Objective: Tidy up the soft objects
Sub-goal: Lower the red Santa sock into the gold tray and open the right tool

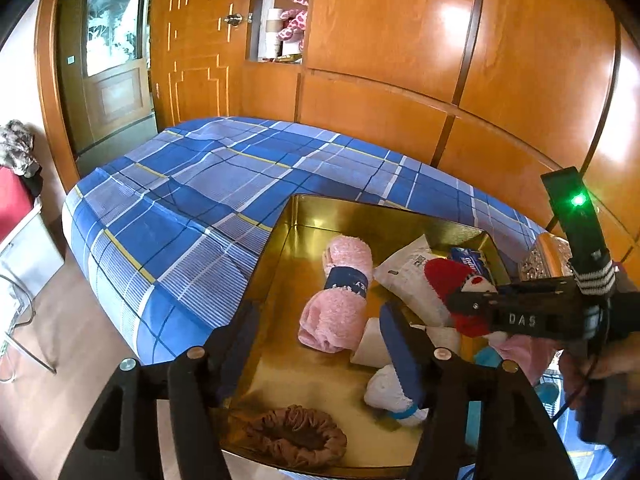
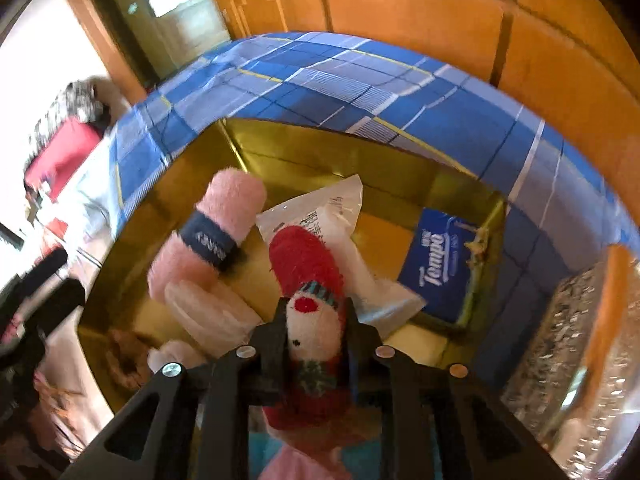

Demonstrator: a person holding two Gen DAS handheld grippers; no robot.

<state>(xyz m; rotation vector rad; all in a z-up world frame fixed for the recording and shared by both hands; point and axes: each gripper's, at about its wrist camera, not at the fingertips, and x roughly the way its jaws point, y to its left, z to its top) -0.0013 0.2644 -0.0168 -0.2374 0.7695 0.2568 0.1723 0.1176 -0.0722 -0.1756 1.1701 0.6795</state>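
The red fuzzy sock (image 2: 306, 264) hangs over the gold tin (image 2: 188, 168), its white middle pinched between the fingers of the right gripper (image 2: 316, 312), which are clamped on it though only loosely, while its red toe droops onto the white plastic packet (image 2: 340, 204) inside the tin. The left gripper (image 1: 320, 340) hovers over the tin's near edge with its fingers apart and nothing between them. Also in the tin lie a pink rolled towel (image 1: 340, 292) toward its left half, a blue tissue pack (image 2: 436, 260) against its right wall, a brown scrunchie (image 1: 298, 436) at its near rim and a small white roll (image 1: 390, 394) beside that.

To do this step well, I judge the right gripper should sink until the sock rests on the tin's contents before letting go, and aim for the gap between the pink rolled towel and the blue tissue pack. The left gripper should stay clear of the tin's middle.
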